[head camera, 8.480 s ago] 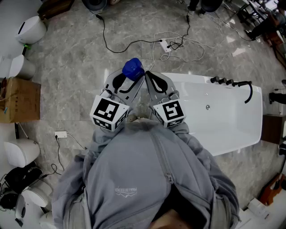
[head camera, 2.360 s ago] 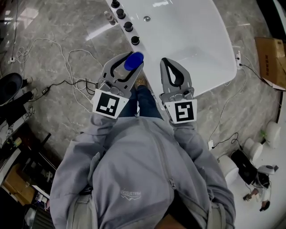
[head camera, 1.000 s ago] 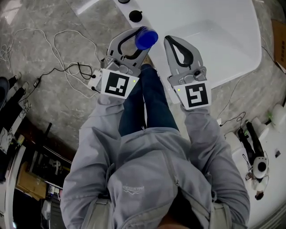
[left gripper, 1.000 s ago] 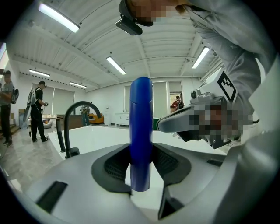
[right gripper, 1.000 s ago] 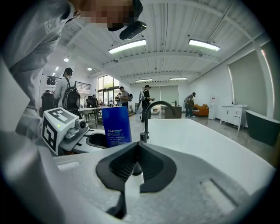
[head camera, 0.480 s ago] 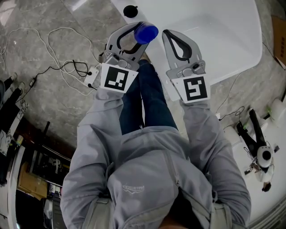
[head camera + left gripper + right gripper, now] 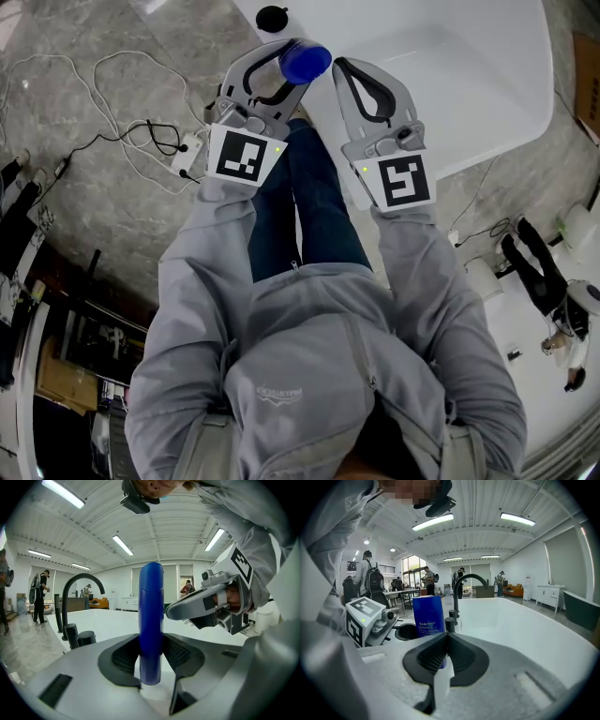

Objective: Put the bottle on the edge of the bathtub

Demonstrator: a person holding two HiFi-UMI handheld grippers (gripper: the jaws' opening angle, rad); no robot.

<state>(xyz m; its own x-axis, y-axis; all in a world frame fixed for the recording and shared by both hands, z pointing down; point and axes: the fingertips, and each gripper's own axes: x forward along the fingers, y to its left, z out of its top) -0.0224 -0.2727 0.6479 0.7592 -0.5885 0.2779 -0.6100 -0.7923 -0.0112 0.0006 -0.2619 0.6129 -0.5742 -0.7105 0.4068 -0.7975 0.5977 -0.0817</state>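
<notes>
A tall blue bottle (image 7: 305, 61) stands upright between the jaws of my left gripper (image 7: 292, 64), which is shut on it. In the left gripper view the bottle (image 7: 151, 620) fills the middle, with the pads of the gripper (image 7: 151, 645) pressing its lower part. It hangs at the near edge of the white bathtub (image 7: 469, 141); whether its base touches the rim I cannot tell. My right gripper (image 7: 342, 67) is just right of it, shut and empty, tips touching (image 7: 446, 637). From the right gripper view the bottle (image 7: 428, 616) shows just left of the jaws.
A black curved faucet (image 7: 79, 603) with round knobs (image 7: 273, 17) stands on the tub's rim left of the bottle. Cables and a power strip (image 7: 187, 145) lie on the marble floor at left. The person's legs (image 7: 309, 206) stand against the tub. People stand far behind.
The person has walked round to the tub's faucet end with the bottle still gripped. Over the last second both grippers edged forward slightly over the rim.
</notes>
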